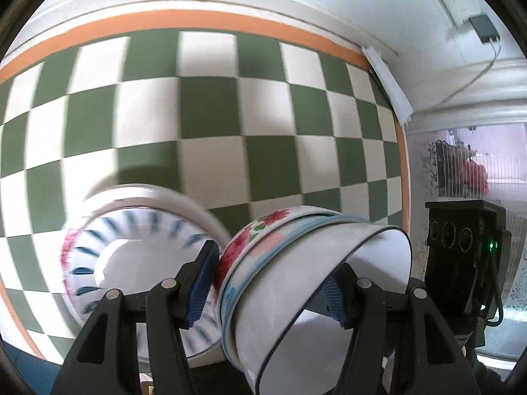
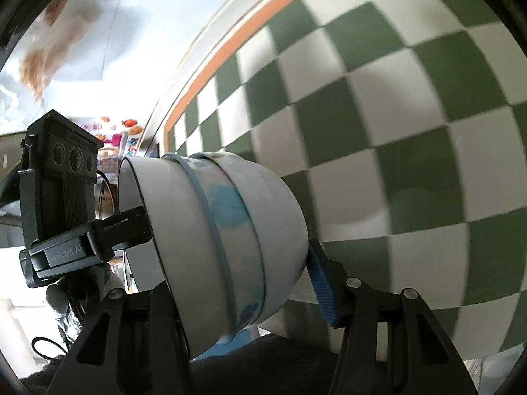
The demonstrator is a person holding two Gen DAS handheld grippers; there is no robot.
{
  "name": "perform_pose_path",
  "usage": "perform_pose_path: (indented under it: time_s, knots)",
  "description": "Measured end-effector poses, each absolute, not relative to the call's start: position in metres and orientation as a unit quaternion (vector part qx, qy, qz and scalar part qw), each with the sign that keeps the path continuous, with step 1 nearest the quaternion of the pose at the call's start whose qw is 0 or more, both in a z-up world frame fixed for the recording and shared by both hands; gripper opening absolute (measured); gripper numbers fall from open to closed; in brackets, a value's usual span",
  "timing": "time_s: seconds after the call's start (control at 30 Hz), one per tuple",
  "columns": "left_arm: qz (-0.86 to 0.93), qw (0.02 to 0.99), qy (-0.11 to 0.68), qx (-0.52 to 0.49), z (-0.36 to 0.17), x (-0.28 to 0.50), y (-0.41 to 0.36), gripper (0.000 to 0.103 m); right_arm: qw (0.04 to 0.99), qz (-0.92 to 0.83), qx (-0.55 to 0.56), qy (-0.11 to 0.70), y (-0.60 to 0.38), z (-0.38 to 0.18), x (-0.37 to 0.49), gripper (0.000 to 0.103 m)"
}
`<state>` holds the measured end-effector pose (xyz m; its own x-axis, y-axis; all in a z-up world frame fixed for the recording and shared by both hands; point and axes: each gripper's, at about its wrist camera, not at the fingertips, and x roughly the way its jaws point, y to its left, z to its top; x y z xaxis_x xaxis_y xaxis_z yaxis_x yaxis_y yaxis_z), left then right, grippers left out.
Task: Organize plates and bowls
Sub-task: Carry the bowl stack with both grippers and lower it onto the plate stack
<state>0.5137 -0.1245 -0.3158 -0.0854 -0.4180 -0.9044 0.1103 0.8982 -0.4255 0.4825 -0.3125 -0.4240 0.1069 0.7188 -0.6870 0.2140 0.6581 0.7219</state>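
Observation:
A stack of nested bowls hangs on its side above the table: a red-flowered bowl outermost, a blue-rimmed one inside it, and a white dark-rimmed one innermost. My left gripper is shut on the stack, with one blue pad at the flowered base and the other inside the mouth. In the right wrist view the same stack sits in my right gripper. Its right pad presses the base, and its left finger is hidden behind the bowls. A blue-dashed plate lies blurred on the table below.
A green-and-white checked tablecloth with an orange border covers the table. The other gripper's black body shows at the right and at the left. A white wall with a plug and cable lies beyond the table edge.

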Motion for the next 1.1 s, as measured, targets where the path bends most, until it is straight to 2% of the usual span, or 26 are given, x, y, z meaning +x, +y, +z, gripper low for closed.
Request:
perform_pose_path:
  time_s: [0.4,1.1]
  knots:
    - [-0.149,0.67,0.713,-0.145,-0.337,0.509,-0.033,0.057,0.632,0.238,0.322,0.663,-0.206,-0.444,0.507,0.055]
    - [-0.131,0.661,0.721,-0.164,-0.365,0.502,-0.008,0.057,0.612,0.243,0.285,0.696,-0.168,-0.474,0.518,0.055]
